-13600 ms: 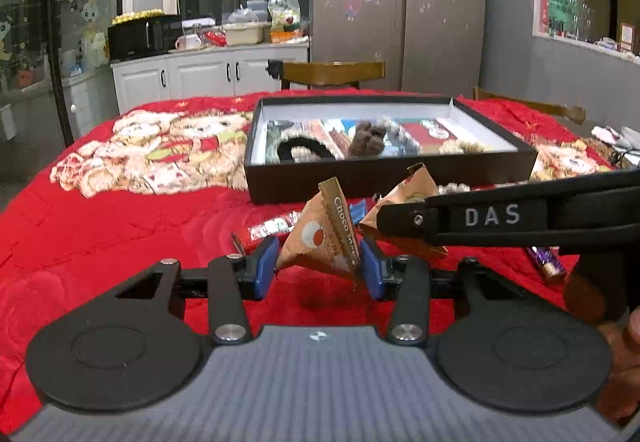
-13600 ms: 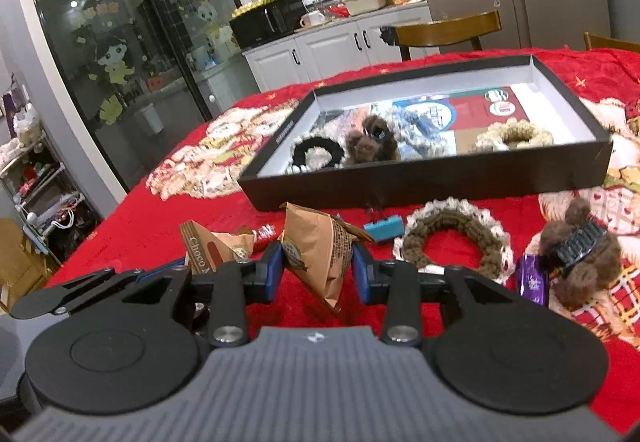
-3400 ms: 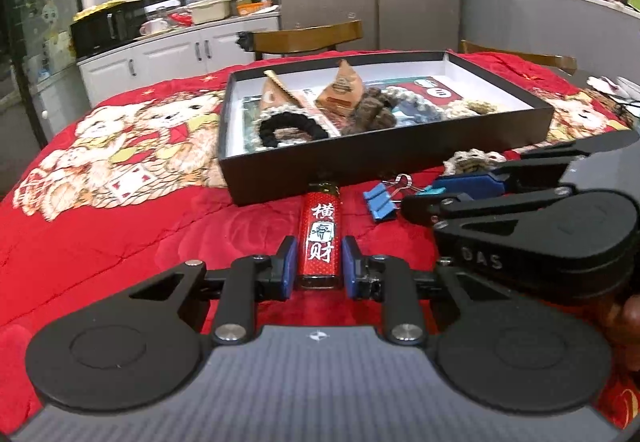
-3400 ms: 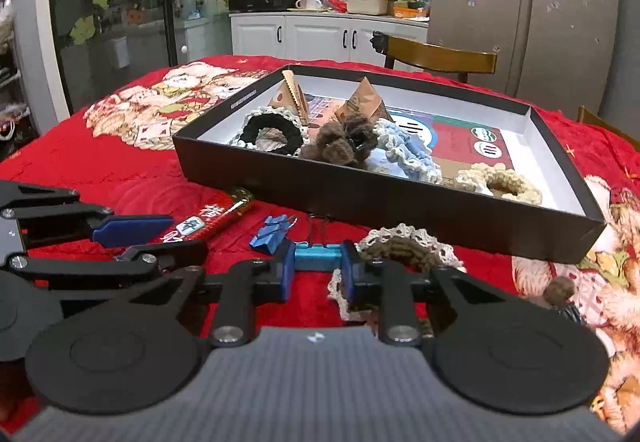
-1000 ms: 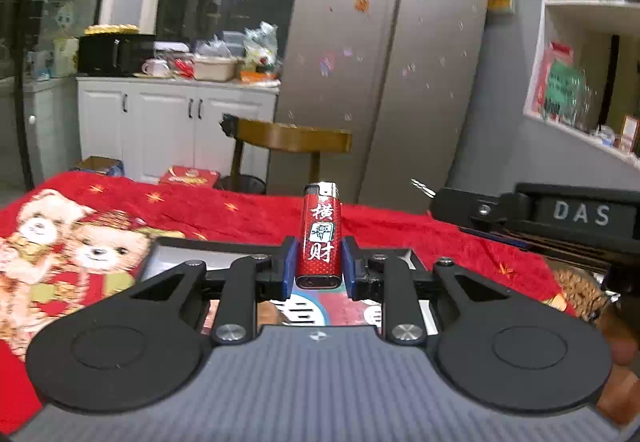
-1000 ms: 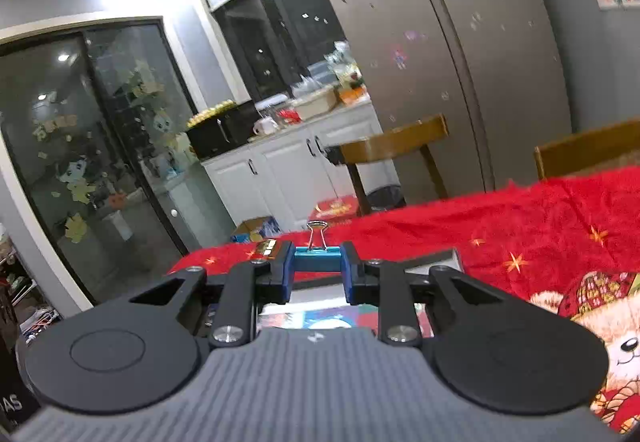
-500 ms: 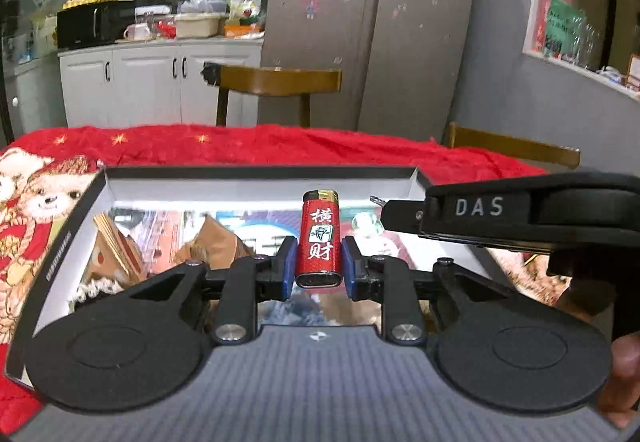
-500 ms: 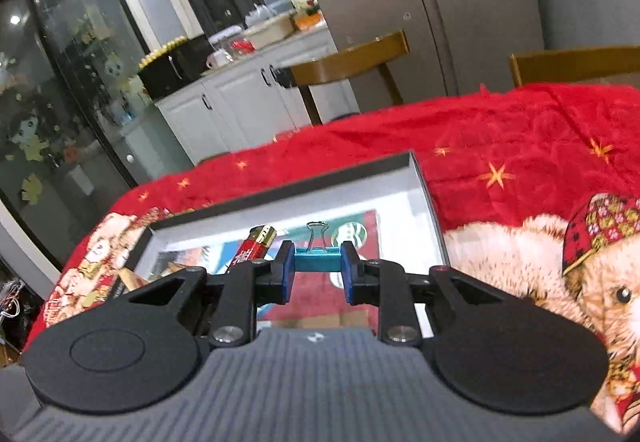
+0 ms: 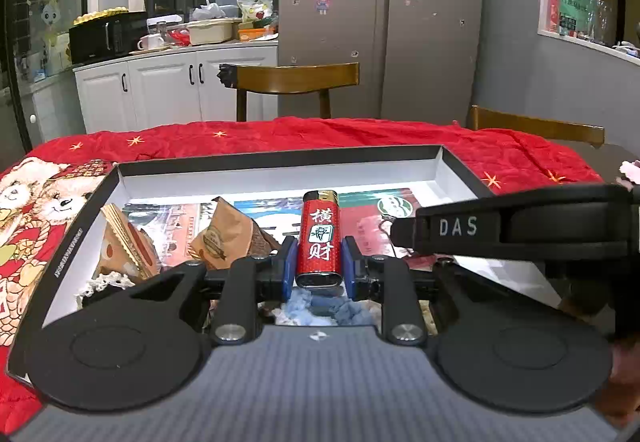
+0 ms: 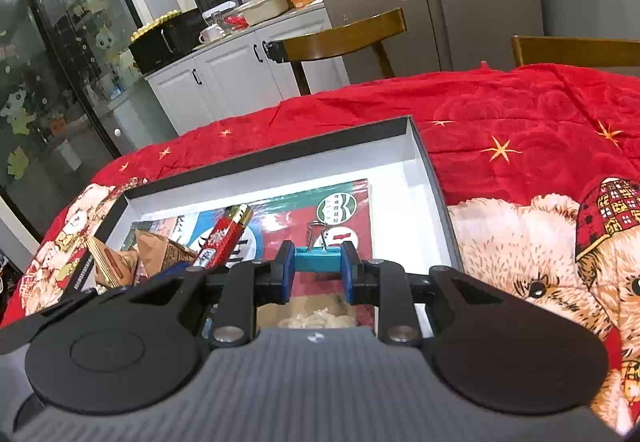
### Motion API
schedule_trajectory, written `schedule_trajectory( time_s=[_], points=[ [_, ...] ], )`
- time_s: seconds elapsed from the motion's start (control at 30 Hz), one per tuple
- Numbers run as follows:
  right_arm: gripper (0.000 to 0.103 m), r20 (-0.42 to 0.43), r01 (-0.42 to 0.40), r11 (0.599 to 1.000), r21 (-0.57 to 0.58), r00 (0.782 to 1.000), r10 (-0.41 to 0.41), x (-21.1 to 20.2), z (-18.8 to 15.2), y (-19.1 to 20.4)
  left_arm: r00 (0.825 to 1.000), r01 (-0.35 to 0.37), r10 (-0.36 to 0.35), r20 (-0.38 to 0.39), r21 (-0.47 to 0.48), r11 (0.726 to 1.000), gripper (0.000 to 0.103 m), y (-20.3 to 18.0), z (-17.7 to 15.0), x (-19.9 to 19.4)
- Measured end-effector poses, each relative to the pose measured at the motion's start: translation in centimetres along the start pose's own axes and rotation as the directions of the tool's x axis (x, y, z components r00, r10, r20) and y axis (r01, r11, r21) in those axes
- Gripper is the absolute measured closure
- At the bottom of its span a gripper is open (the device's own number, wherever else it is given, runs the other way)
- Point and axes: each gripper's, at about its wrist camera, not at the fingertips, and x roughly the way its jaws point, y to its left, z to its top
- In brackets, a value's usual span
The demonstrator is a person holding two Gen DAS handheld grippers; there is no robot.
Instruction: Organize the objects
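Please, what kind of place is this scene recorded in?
Most likely a home kitchen and dining area: a tall two-door fridge with stickers, white cabinets whose counter holds a microwave, and wooden chairs at a table under a red bear-print cloth.

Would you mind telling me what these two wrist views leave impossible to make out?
- Left wrist view: the near part of the box floor is hidden by the left hand-held gripper holding the red lighter.
- Left wrist view: the binder clip is hidden behind the right hand-held gripper; only a wire loop shows.
- Right wrist view: the cream item under the clip is mostly covered.
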Motion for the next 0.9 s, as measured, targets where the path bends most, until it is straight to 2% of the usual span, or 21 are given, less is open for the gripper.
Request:
schedule_trajectory(
  time_s=[0.9],
  points=[
    [0.075, 0.0, 0.0, 1.0, -0.02, 1.0, 0.0, 0.18, 0.01, 0.02, 0.999, -0.049, 0.048, 0.013, 0.035, 0.998, 0.075, -0.53, -0.45, -0.1]
  ],
)
